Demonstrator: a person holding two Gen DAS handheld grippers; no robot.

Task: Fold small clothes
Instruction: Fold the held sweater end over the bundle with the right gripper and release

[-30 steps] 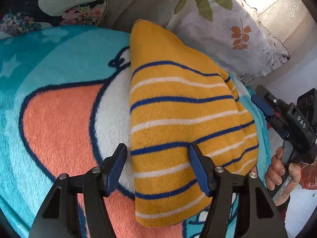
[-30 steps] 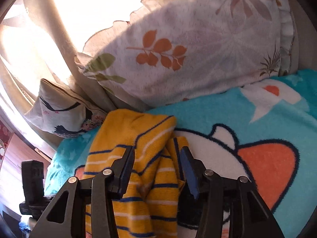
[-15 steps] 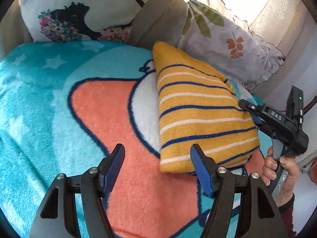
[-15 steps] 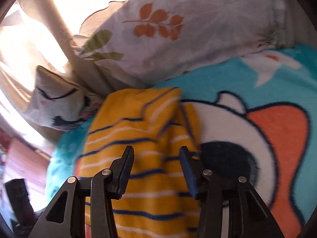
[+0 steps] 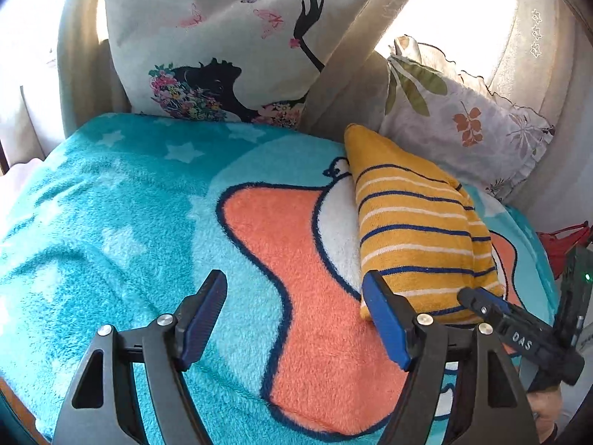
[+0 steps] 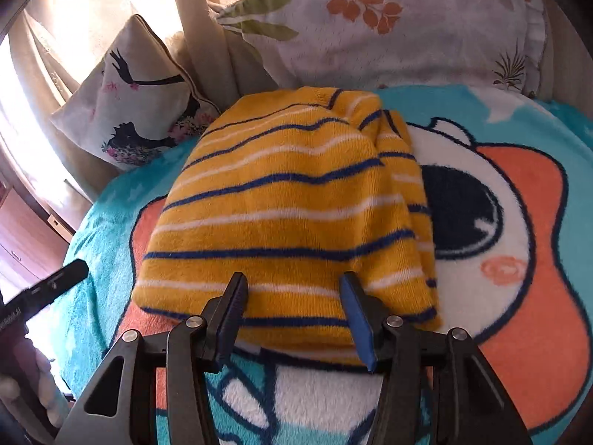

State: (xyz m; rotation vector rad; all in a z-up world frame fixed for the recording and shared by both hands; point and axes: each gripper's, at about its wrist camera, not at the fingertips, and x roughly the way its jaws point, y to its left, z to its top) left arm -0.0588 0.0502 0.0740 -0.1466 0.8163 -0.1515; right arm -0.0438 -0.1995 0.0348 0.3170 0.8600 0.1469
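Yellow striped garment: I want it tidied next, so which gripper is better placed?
Probably the right gripper: its open jaws frame the garment's near edge. The left gripper is open over bare blanket beside it.

Both the left gripper (image 5: pixel 292 313) and the right gripper (image 6: pixel 292 313) are black, skeletal frames with triangular cut-outs and silver screws. Their jaws carry ribbed blue pads. White "DAS" lettering marks the right gripper's side.

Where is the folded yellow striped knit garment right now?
The folded yellow striped knit garment lies on the turquoise cartoon fleece blanket, directly ahead in the right wrist view and at the right in the left wrist view, its far end by the leaf-print pillow.
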